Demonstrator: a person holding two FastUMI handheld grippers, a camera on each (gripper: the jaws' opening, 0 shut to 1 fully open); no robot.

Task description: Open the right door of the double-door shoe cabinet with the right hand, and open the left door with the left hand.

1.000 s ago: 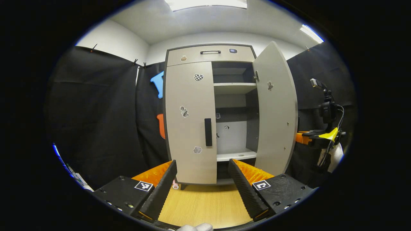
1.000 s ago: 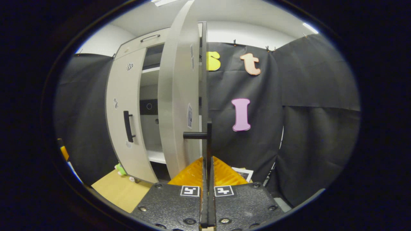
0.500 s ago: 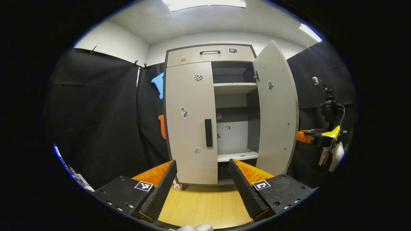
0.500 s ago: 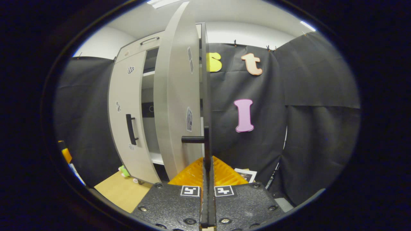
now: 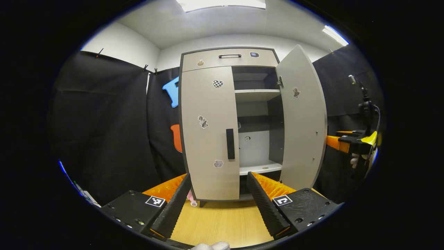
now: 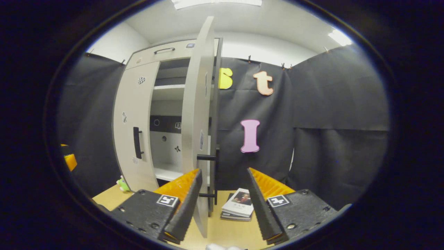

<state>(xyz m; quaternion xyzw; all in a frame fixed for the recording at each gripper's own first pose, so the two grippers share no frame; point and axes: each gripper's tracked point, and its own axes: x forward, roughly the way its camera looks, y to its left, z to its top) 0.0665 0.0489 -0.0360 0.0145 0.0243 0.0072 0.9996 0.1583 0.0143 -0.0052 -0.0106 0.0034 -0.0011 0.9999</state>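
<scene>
Right tool (image 6: 222, 205) has its fingers apart beside the handle (image 6: 212, 177) of the wide-open right door (image 6: 196, 132), so I think the left tool (image 5: 218, 205), fingers apart too, must next grab the shut left door's (image 5: 208, 132) handle (image 5: 230, 143).

Right door (image 5: 301, 119) swung open, hides right gripper's (image 5: 348, 143) fingertips and cabinet's right side wall in left gripper view. Hand behind that gripper mostly lost at picture's edge. Stickers (image 5: 203, 122) on left door (image 5: 210, 132) too small to make out. Pink thing (image 5: 191, 198) at cabinet foot half hidden by left gripper's finger. In right gripper view, open door seen edge-on, its face barely readable; green thing (image 6: 122, 184) on floor too small to tell; books (image 6: 238, 208) partly covered by gripper finger.
</scene>
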